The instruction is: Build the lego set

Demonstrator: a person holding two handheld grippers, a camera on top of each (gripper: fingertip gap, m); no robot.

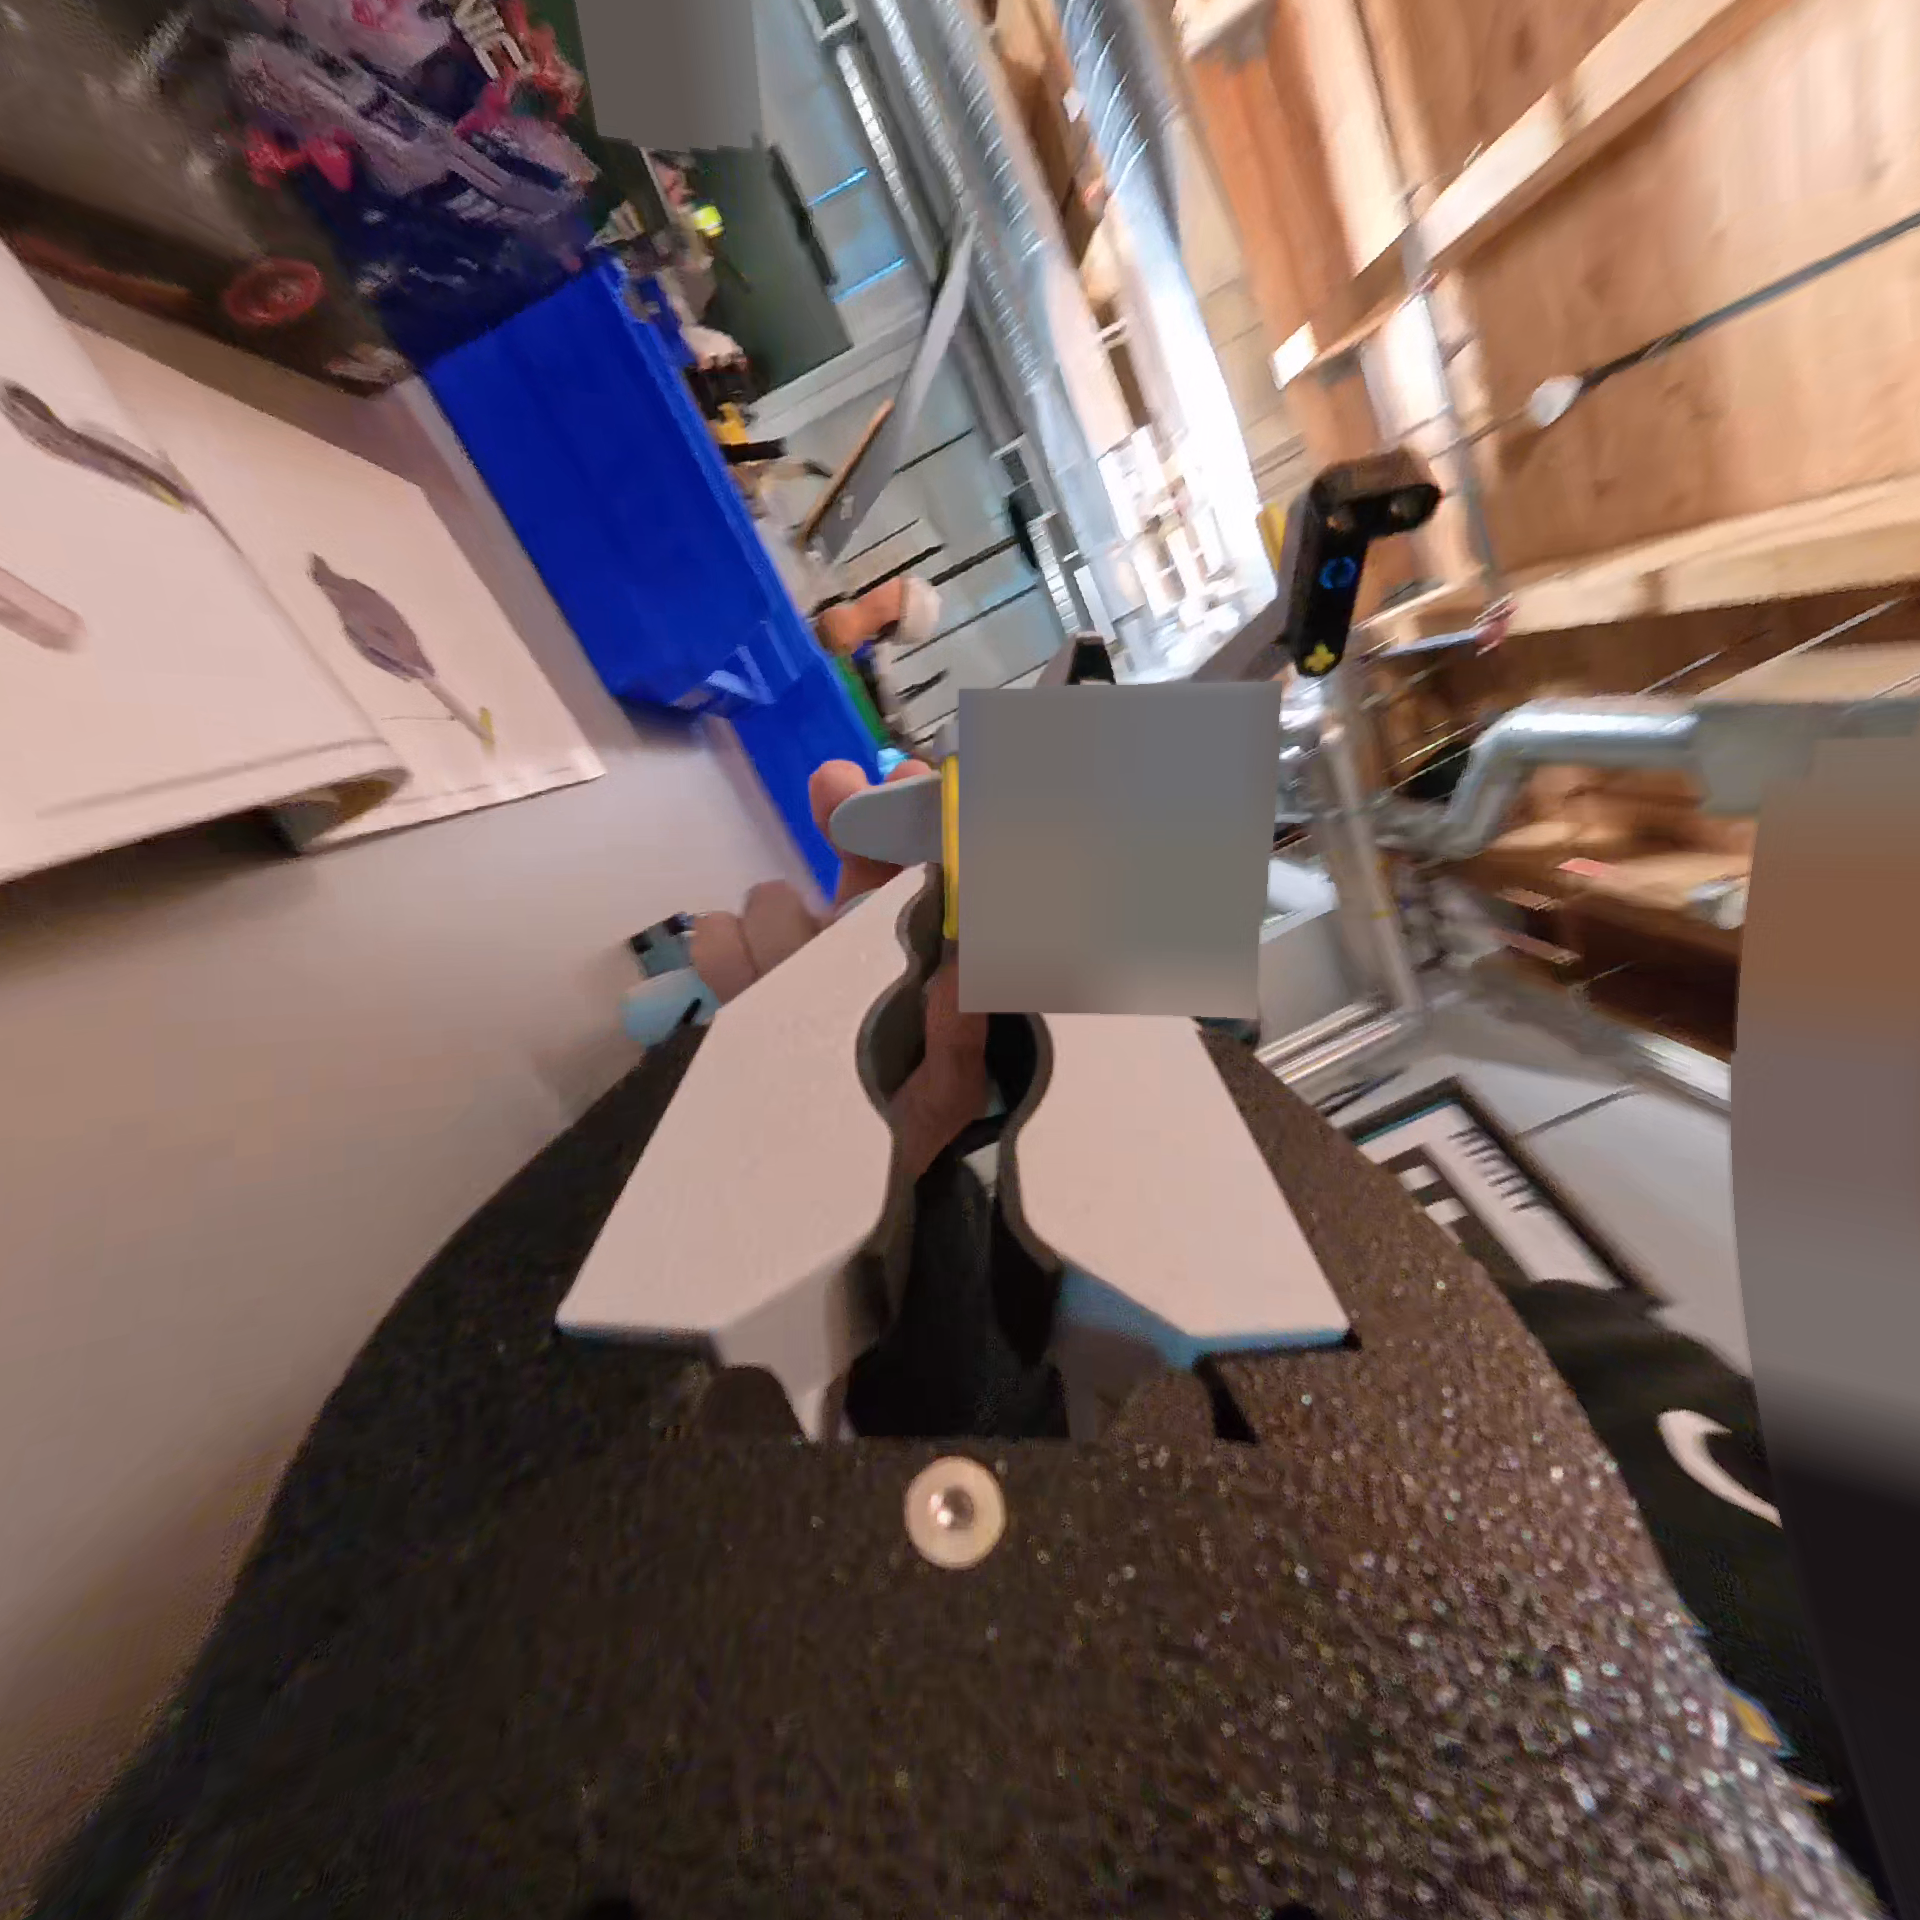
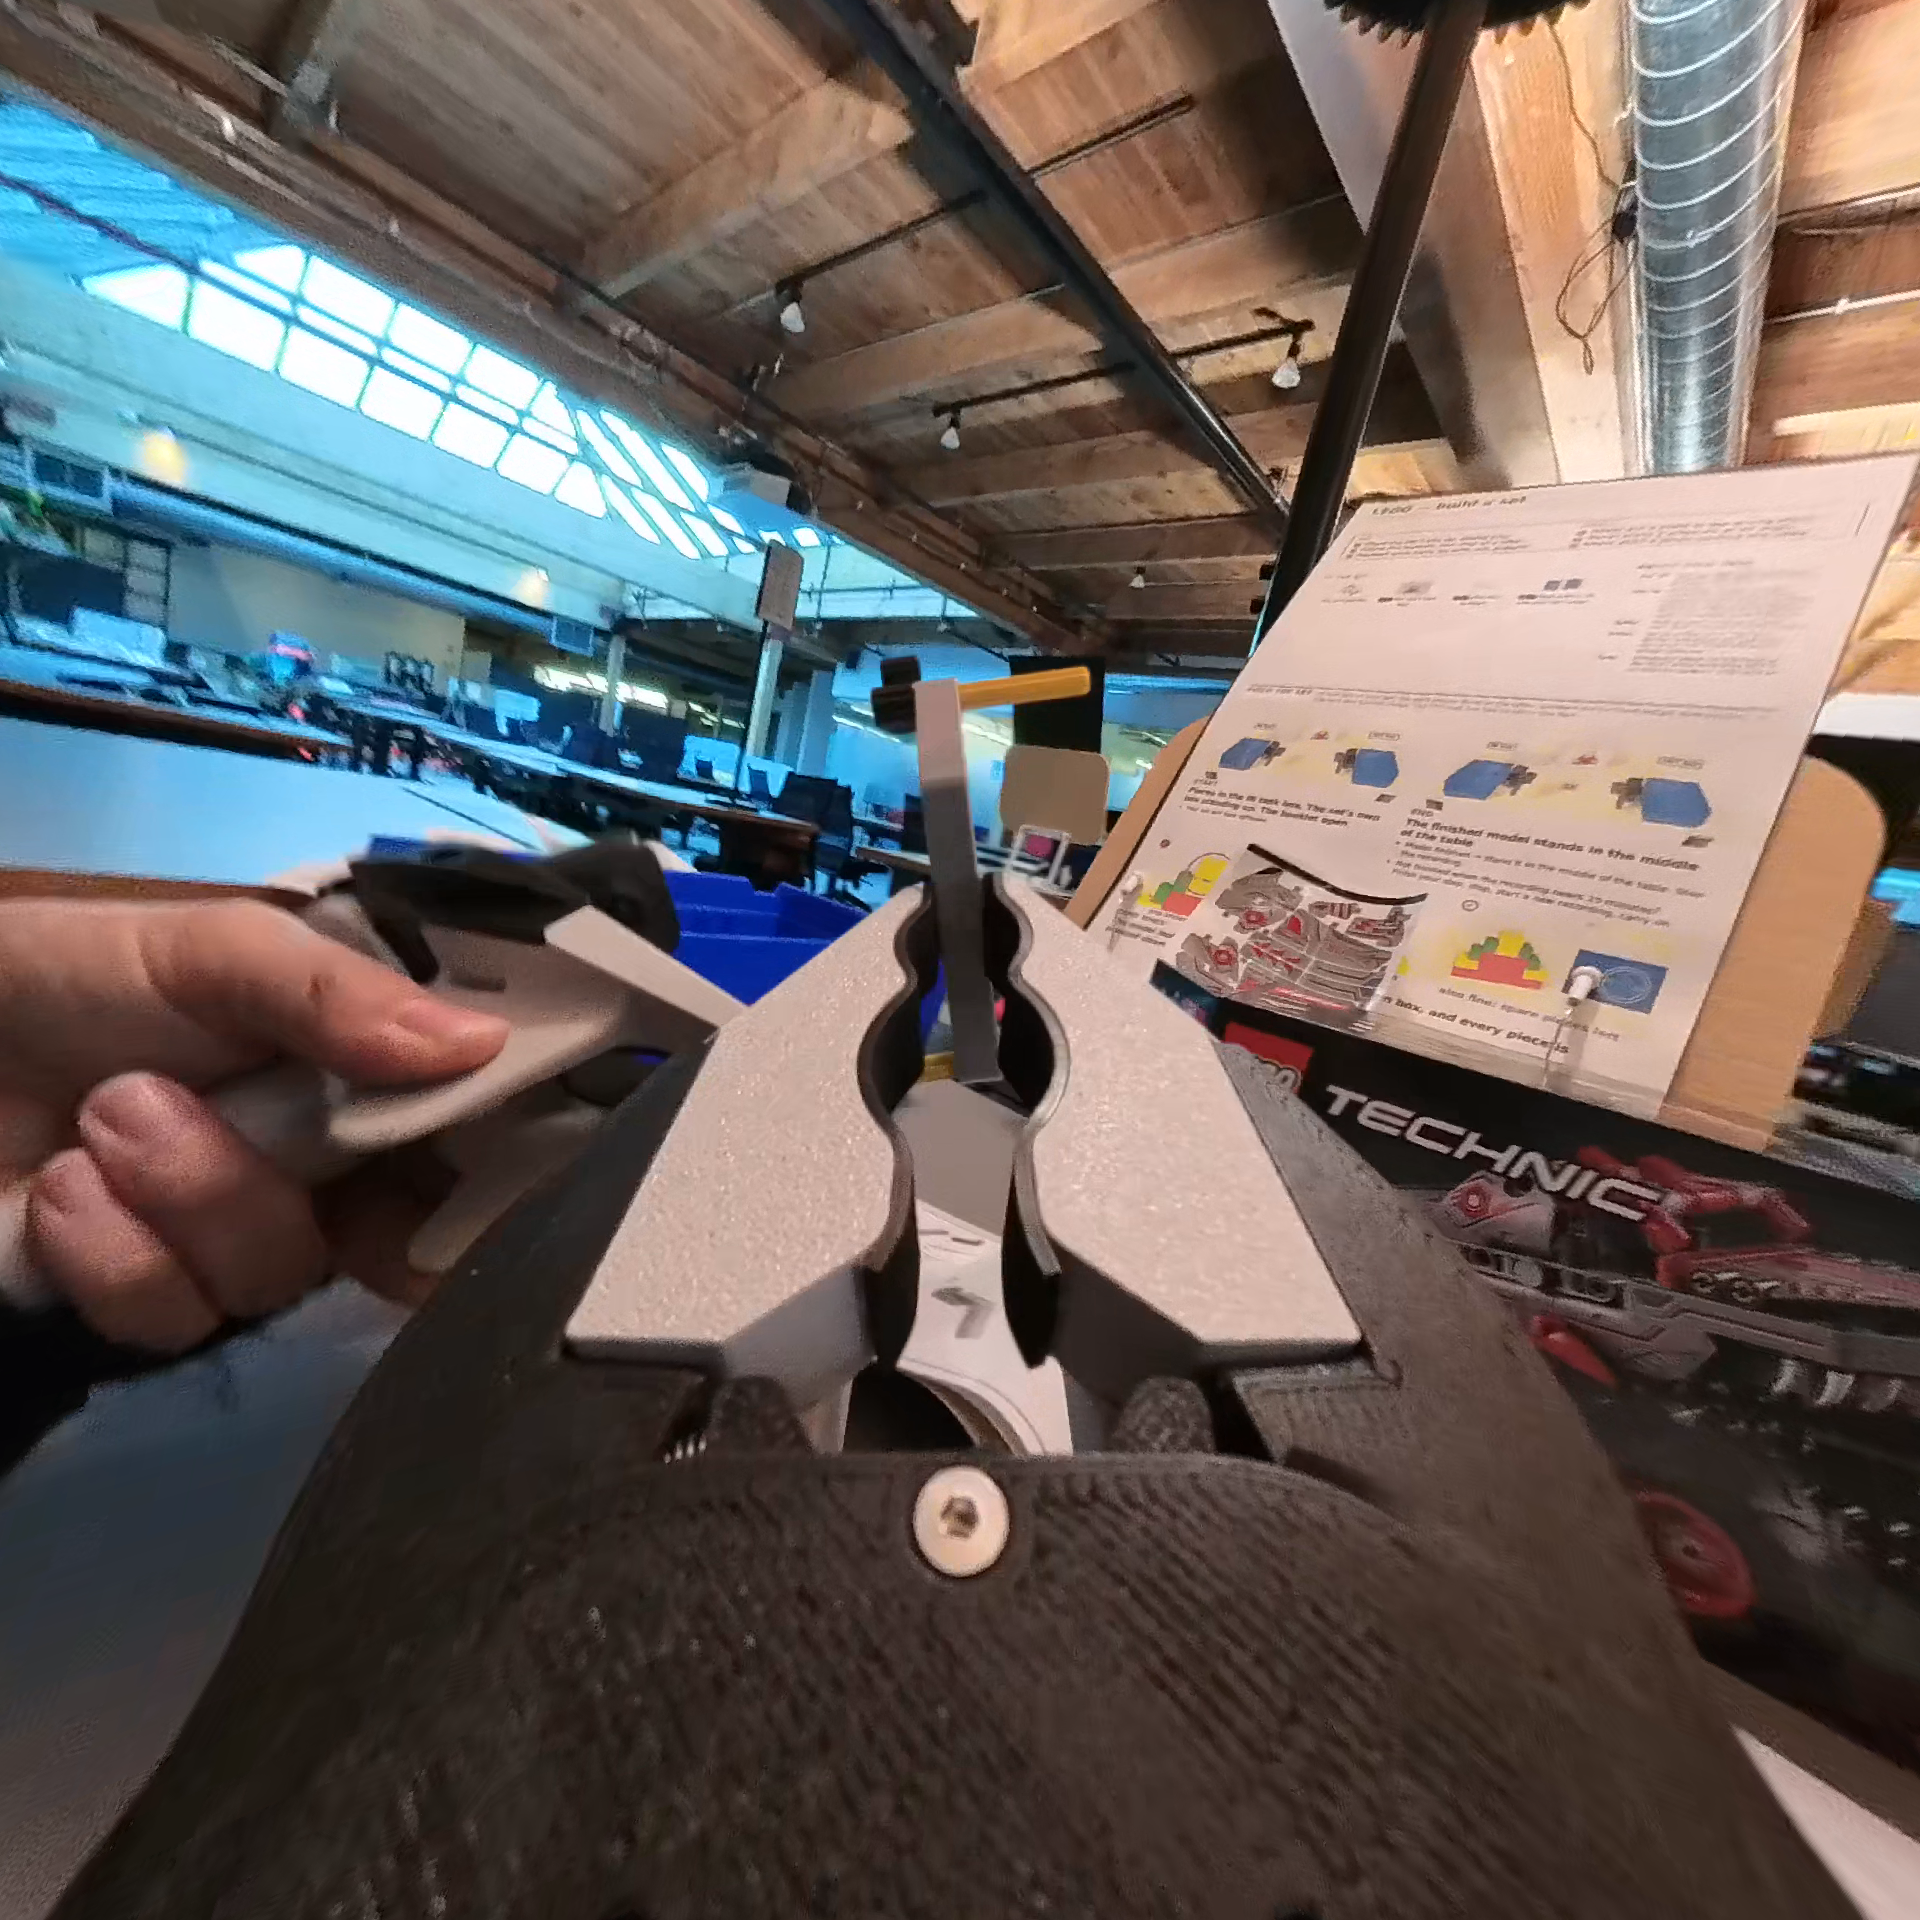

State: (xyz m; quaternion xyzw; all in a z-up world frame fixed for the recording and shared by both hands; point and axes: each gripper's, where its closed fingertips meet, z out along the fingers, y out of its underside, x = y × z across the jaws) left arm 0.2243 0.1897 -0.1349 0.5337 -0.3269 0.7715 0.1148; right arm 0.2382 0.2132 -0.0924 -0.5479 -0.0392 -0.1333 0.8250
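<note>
Right wrist view, bottom centre: right gripper [image 2: 961,914], jaws pinched on a flat grey lego beam [image 2: 951,831] that stands upright out of the tips. At the beam's top, centre frame, a yellow axle [image 2: 1023,686] runs crosswise through it, with a black bush [image 2: 896,698] on its left end. So a small sub-assembly exists: beam, axle, bush joined.

Left of frame, same view: a hand [image 2: 208,1122] holding the other gripper, whose fingers angle toward the beam from the side; whether they touch it cannot be told.

Left wrist view, lower centre: left gripper [image 1: 935,977], jaws with a narrow gap, nothing visibly clamped; a masked patch covers the tips' far end, so the grip cannot be told. Just beyond, centre frame, a grey beam end [image 1: 883,826] and a sliver of yellow.

Farther out: open instruction booklet [image 1: 260,644] at left, blue bin [image 1: 623,520] upper centre, the set's box [image 2: 1610,1247] at right with a propped instruction sheet [image 2: 1507,790] above it.

Judgement: early stage. Only one few-piece unit shows; no model body appears anywhere, so most of the build looks ahead.
</note>
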